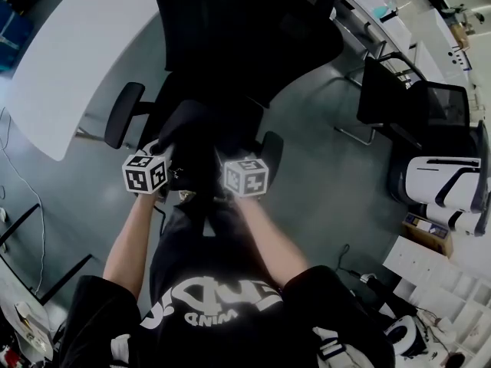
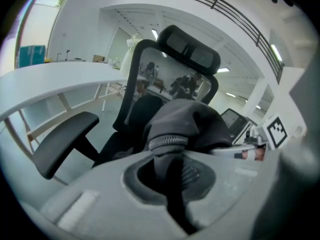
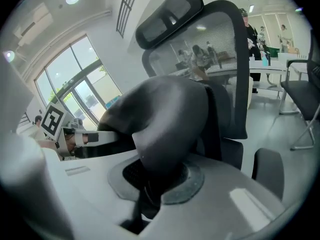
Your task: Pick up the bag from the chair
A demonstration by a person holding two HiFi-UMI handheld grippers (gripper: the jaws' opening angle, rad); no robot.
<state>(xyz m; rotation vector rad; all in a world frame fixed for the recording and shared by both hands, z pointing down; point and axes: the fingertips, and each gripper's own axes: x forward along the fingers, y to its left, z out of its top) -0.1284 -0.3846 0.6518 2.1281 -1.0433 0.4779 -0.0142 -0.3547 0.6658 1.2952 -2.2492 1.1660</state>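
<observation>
Black cloth of the bag (image 1: 196, 133) is bunched up just over the seat of the office chair (image 1: 245, 29), before its backrest; whether it touches the seat I cannot tell. The left tool (image 2: 172, 171) is pinching a fold of the bag beside its zipper (image 2: 168, 142). The right tool (image 3: 152, 184) is pinching another fold. A curved white tabletop (image 1: 69, 52) stands left of the chair.

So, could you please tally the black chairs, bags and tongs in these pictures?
Black chairs: 2, big chair and small chair
Bags: 1, black bag
Tongs: 2, left tongs and right tongs, both shut on it
Total: 5
</observation>
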